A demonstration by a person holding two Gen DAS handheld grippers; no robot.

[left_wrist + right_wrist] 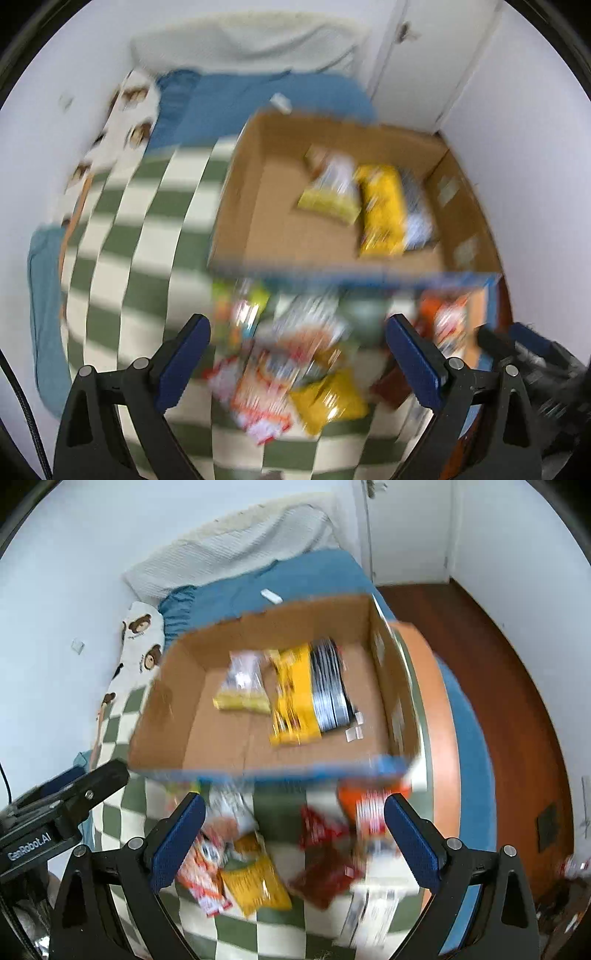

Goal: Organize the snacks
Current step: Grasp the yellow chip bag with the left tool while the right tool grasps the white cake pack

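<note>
Both the left gripper and right gripper are gaping wide, holding nothing. They are hovering over loose snack packets lying on the bed beside the cardboard box.

A cardboard box sits on a blanket spread over a bed, with a pillow behind it against the wall. In the box three snack packets lie side by side toward its right. Before the box, on the blanket, loose packets lie in a heap, apparently overlapping; the blur hides detail.
</note>
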